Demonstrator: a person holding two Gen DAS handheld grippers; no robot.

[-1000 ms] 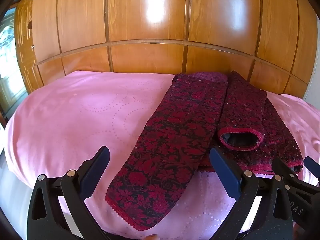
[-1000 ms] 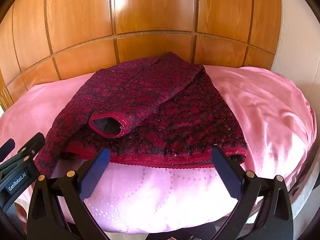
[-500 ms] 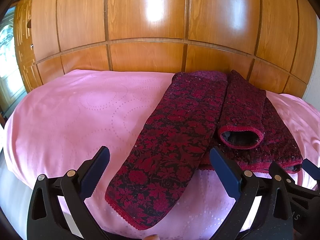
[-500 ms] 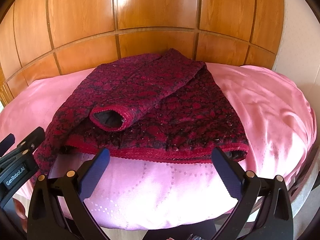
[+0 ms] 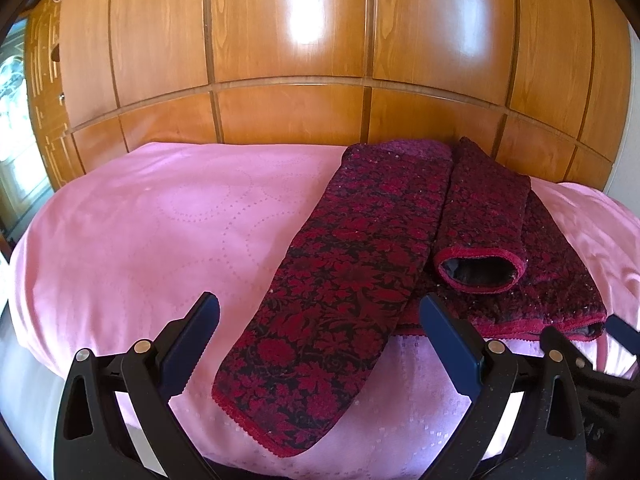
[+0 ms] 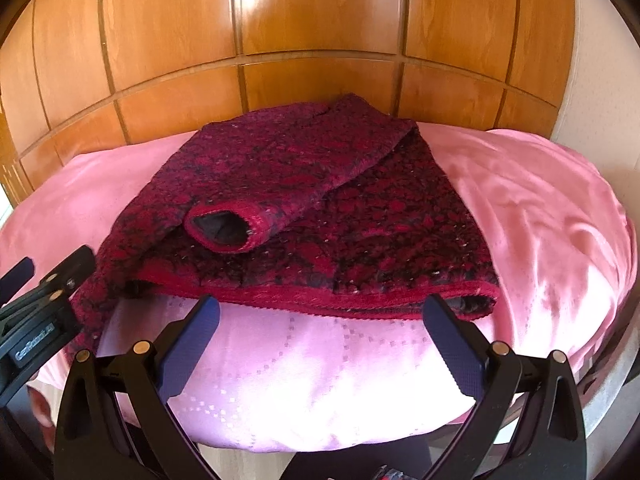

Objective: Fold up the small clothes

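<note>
A dark red and black floral garment [image 5: 352,280] lies on the pink-covered table [image 5: 140,232]. One sleeve is folded over the body, its open cuff [image 5: 478,270] facing me. A long folded panel reaches toward the near edge. My left gripper [image 5: 320,320] is open and empty, just above that panel's near end. In the right wrist view the garment [image 6: 320,208] lies ahead with its red hem [image 6: 320,300] nearest. My right gripper [image 6: 320,320] is open and empty, just short of the hem. The left gripper [image 6: 44,308] shows at the left edge there.
A glossy wooden panelled wardrobe [image 5: 320,60] stands right behind the table. A white wall [image 6: 600,80] is at the right. The pink cloth [image 6: 540,220] is wrinkled on the right side and drapes over the table's near edge.
Both grippers have moved slightly forward toward the garment, which sits a little nearer in both views. The garment has not moved and both grippers stay open.
</note>
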